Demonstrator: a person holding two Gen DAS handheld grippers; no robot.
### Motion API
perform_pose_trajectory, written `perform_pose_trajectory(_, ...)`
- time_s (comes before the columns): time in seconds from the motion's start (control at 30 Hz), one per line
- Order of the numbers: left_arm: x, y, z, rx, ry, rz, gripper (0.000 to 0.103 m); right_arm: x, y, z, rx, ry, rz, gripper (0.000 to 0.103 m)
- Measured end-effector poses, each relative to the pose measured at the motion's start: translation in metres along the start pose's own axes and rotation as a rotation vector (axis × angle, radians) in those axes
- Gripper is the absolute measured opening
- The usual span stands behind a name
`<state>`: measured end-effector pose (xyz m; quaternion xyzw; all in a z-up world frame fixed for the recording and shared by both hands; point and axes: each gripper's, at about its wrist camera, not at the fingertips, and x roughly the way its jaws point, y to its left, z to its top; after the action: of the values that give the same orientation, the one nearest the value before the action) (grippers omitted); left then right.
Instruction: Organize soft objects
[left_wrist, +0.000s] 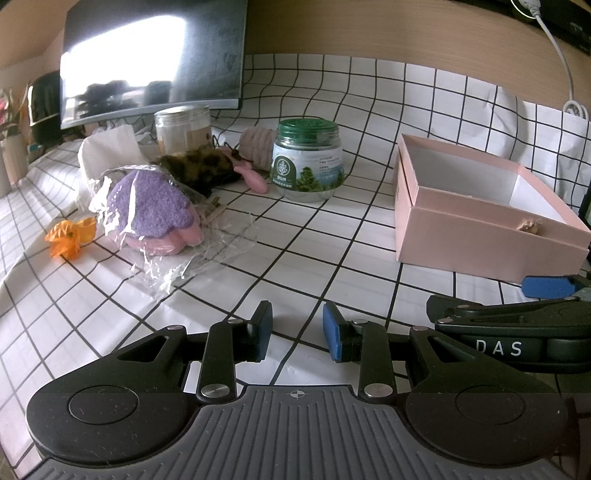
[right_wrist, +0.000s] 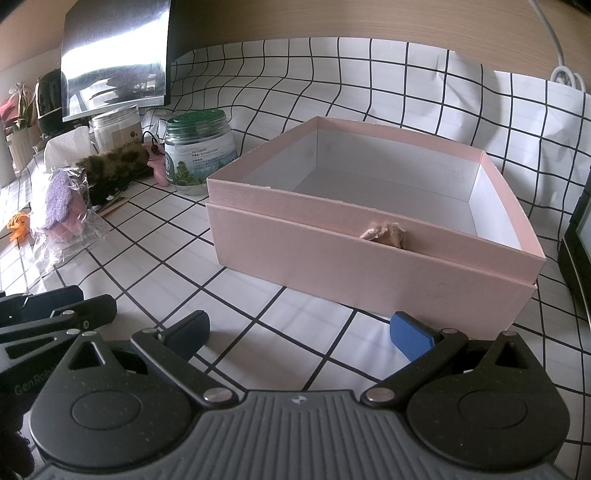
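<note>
Left gripper (left_wrist: 297, 334) low over the checked tablecloth (left_wrist: 325, 258), blue pads a modest gap apart, nothing between them. Right gripper (right_wrist: 299, 334) spread much wider, fingers well apart, equally bare, with one of its blue pads just in front of the pink box (right_wrist: 369, 258). The two tools sit side by side, each showing at the edge of the other's view.

Out ahead of the left one lies the soft stuff: a fuzzy purple-and-pink piece (left_wrist: 155, 214), nubbly on top with rounded pink lobes at its lower edge, lying in a crumpled clear plastic bag (left_wrist: 166, 269) that is torn open. Just behind it, touching or nearly so, a shaggy brown-and-yellow furry item (left_wrist: 199, 168), dark and mottled. Further back, a ribbed mauve fabric roll (left_wrist: 256, 146) beside a green-lidded jar (left_wrist: 308, 162), and a pink comb (left_wrist: 247, 173) between them. An orange scrap (left_wrist: 68, 236) sits off to the left.

The box is open, white inside, with a small beige tuft (right_wrist: 384, 234) on its front wall. A monitor (left_wrist: 151, 55) stands behind everything.
</note>
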<state>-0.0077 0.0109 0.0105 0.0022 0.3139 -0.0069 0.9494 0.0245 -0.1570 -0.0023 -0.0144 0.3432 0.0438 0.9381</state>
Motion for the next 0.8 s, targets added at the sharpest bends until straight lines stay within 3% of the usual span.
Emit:
perform_pose_trajectory(0.2,-0.005,0.007,0.003,-0.006,0.011,-0.037,0.033,0.000,0.000,0.004,0.001,0.035,0.002,0.103)
perform_pose_trajectory(0.33,0.004,0.037,0.015,-0.047,0.078,-0.199,0.027,0.003,0.004,0.020,0.000,0.188,0.005,0.103)
perform_pose_trajectory(0.43,0.010,0.070,0.030,-0.120,0.166,-0.350,0.026,0.008,0.007,0.028,0.031,0.239,-0.023,0.103)
perform_pose_trajectory(0.53,0.007,0.112,0.049,-0.146,0.152,-0.449,0.026,0.008,0.015,0.030,0.112,0.262,-0.100,0.103)
perform_pose_trajectory(0.6,0.002,0.144,0.066,-0.137,0.094,-0.426,0.026,0.010,0.023,0.032,0.154,0.286,-0.137,0.103)
perform_pose_trajectory(0.67,0.000,0.183,0.085,-0.137,0.042,-0.389,0.026,0.013,0.030,0.038,0.144,0.332,-0.121,0.102)
perform_pose_trajectory(0.7,0.000,0.204,0.095,-0.134,0.019,-0.363,0.026,0.014,0.036,0.043,0.158,0.355,-0.112,0.094)
perform_pose_trajectory(0.8,0.010,0.270,0.129,-0.136,-0.009,-0.278,0.025,0.009,0.061,0.066,0.202,0.305,-0.070,0.091)
